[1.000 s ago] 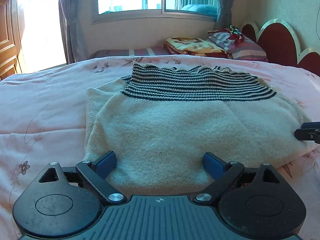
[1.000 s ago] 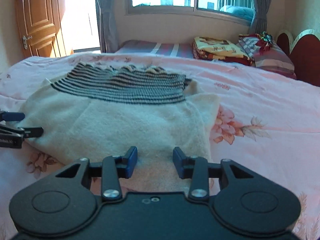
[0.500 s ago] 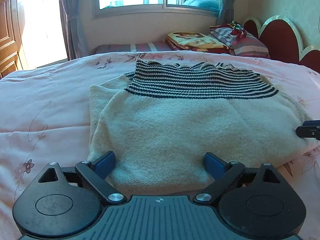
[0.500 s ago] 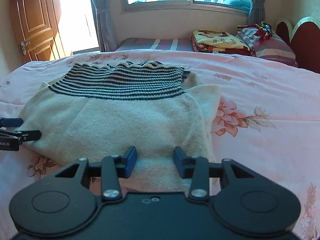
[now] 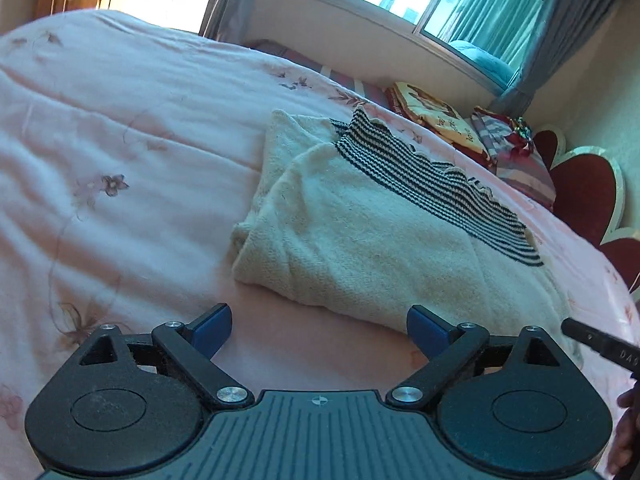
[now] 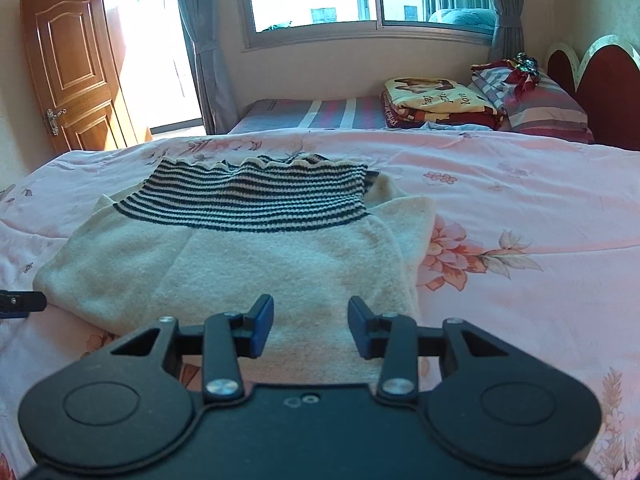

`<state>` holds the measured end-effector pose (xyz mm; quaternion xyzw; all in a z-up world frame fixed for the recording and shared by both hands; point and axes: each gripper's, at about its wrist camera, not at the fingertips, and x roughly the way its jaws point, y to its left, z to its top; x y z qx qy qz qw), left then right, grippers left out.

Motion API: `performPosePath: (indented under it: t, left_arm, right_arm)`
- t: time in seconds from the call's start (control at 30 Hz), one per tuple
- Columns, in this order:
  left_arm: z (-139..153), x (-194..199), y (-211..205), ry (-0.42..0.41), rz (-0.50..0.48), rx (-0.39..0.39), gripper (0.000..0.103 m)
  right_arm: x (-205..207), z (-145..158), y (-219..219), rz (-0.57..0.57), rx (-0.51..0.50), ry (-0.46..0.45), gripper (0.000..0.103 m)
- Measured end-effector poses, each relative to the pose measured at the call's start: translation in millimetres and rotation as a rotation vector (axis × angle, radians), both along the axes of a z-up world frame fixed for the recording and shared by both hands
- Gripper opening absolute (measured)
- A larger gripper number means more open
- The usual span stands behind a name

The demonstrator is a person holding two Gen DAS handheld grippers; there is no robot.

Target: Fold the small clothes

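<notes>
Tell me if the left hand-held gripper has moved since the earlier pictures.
Yes. The left hand-held gripper has rolled and slid left: its pads earlier sat over the sweater, and now they are over bare bedspread at the sweater's near-left corner.

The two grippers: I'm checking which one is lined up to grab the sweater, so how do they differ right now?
The left gripper has its jaws spread wide over bare pink bedspread, beside the sweater's folded corner. The right gripper has a narrower gap and sits over the sweater's cream edge. The left view is tilted; the right is level. Both are open, holding nothing.
</notes>
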<state>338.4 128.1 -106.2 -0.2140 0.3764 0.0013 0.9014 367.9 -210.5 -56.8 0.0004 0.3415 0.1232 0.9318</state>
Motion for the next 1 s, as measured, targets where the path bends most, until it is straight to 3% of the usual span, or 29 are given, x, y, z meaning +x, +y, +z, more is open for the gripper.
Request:
performPosePath:
  t: [0.1, 0.2, 0.53, 0.83, 1.0]
  left_arm:
    - [-4.4, 7.9, -3.1, -0.007, 0.021, -0.04, 0.093]
    - [-8.3, 16.2, -6.7, -0.005, 0.031, -0.057, 0.086]
    - [-18.3, 37.2, 3.0, -0.043, 0.114, -0.178, 0.085]
    - [-24.9, 63.0, 5.5, -0.067, 0.149, -0.225, 0.085]
    - [-29.9, 59.9, 4.3, -0.092, 0.173, -0.228, 0.075]
  right_arm:
    - [1.1, -1.3, 10.5, 0.023, 0.005, 0.007, 0.032]
    - [3.9, -2.0, 18.0, 0.039, 0.016, 0.017, 0.023]
    - [13.7, -3.7, 31.7, 0.061, 0.042, 0.019, 0.023]
    - [27.2, -1.9, 42.7, 0.088, 0.066, 0.013, 0.023]
    - [36.6, 1.1, 53.8, 0.114, 0.085, 0.003, 0.023]
